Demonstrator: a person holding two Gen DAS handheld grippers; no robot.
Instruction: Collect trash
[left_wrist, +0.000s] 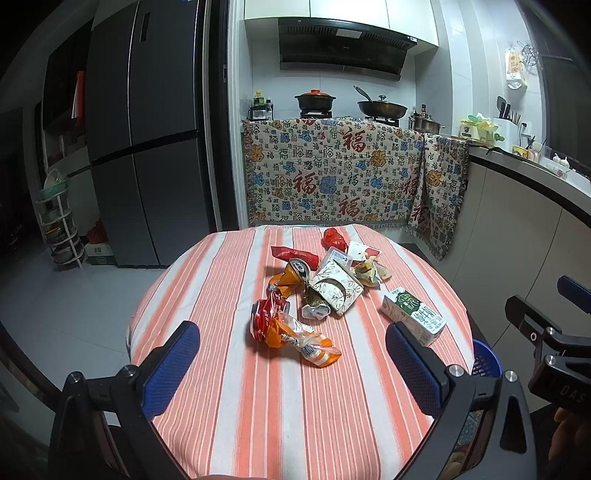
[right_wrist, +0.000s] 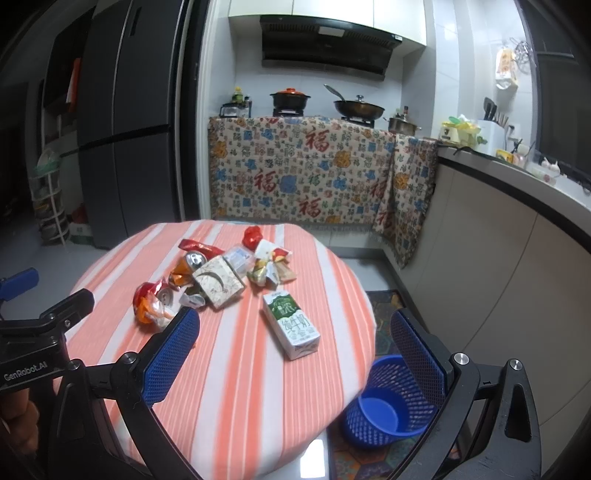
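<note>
Trash heap mid-tabletop (left_wrist: 229, 387), on orange-and-white striped cloth; crushed red can (left_wrist: 266, 316) and orange wrapper (left_wrist: 310, 343) nearest, at near left of heap; crushed orange can (left_wrist: 291, 277) behind, touching floral carton (left_wrist: 334, 288); red wrapper (left_wrist: 295, 255) and red crumpled foil (left_wrist: 334, 239) at far side; yellowish wrapper bundle (left_wrist: 369, 273) right of floral carton; green-and-white milk carton (right_wrist: 291, 325) lying flat, apart from heap, toward right edge.

Left gripper (left_wrist: 291, 365) low over near edge, fingers (left_wrist: 170, 369) spread wide, released, holding nothing; heap ahead between them, not touched.

Right gripper (right_wrist: 295, 365) beside right edge of tabletop, fingers (right_wrist: 171, 354) likewise parted and empty; milk carton between them in right wrist view, not gripped.

Blue mesh bin (right_wrist: 384, 402) on floor, just beside tabletop at right, upright, interior bare as far as visible.

Beyond: stove with pot and wok, patterned cloth over cabinet front, grey fridge at left.
</note>
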